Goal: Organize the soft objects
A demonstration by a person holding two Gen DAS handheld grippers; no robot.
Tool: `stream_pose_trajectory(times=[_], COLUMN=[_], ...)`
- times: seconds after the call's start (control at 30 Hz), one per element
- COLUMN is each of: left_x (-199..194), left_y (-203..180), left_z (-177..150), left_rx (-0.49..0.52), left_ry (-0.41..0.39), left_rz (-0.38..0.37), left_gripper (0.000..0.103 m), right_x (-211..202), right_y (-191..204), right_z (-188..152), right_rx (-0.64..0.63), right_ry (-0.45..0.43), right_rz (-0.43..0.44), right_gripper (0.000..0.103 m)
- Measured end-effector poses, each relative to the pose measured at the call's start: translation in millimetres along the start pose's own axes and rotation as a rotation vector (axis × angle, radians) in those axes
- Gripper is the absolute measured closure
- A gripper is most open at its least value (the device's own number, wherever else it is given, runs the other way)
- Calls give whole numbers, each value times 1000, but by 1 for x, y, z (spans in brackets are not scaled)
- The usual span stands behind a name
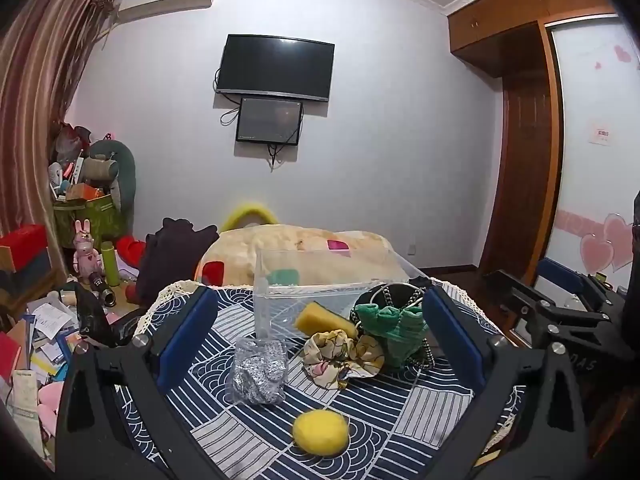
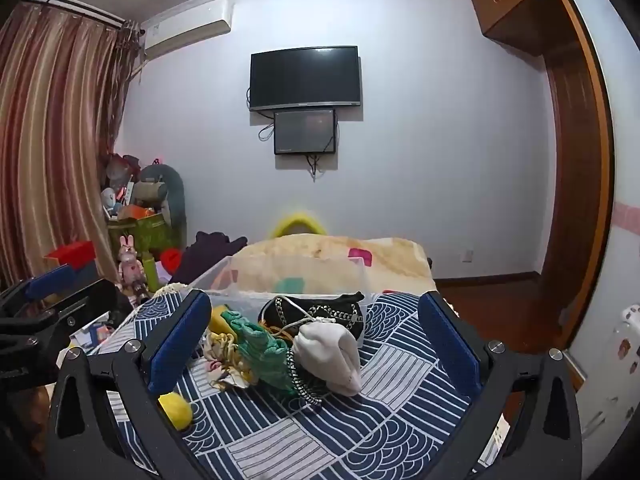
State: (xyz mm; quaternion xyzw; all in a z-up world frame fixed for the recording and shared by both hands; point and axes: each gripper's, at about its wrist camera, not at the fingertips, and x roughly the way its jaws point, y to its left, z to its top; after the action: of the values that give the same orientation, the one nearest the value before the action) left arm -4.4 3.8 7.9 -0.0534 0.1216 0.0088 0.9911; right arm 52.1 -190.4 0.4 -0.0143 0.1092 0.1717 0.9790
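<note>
On a blue patterned tablecloth lie soft items in front of a clear plastic box: a yellow ball, a silver sequin pouch, a floral scrunchie, a yellow sponge, a green knitted cloth and a black chain bag. My left gripper is open above them, holding nothing. My right gripper is open and empty over the green cloth, a white pouch, the black bag and the ball.
The right gripper's body shows at the right of the left wrist view. A bed with a cream blanket lies behind the table. Cluttered boxes and toys stand at the left. A wardrobe is at the right.
</note>
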Motion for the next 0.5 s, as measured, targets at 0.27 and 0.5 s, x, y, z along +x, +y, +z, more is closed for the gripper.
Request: stream_pose_trajectory(times=[0.27, 0.5], left_x=[-1, -1], left_y=[2, 2], left_z=[-1, -2], left_rx=[-1, -2], left_ry=[-5, -7], left_rz=[0, 1], left_gripper=[0, 0], right_x=[-3, -4], right_y=[1, 4], right_z=[1, 1], right_rx=[0, -10], right_ry=[-10, -17], right_rz=[1, 5], right_gripper=[0, 0])
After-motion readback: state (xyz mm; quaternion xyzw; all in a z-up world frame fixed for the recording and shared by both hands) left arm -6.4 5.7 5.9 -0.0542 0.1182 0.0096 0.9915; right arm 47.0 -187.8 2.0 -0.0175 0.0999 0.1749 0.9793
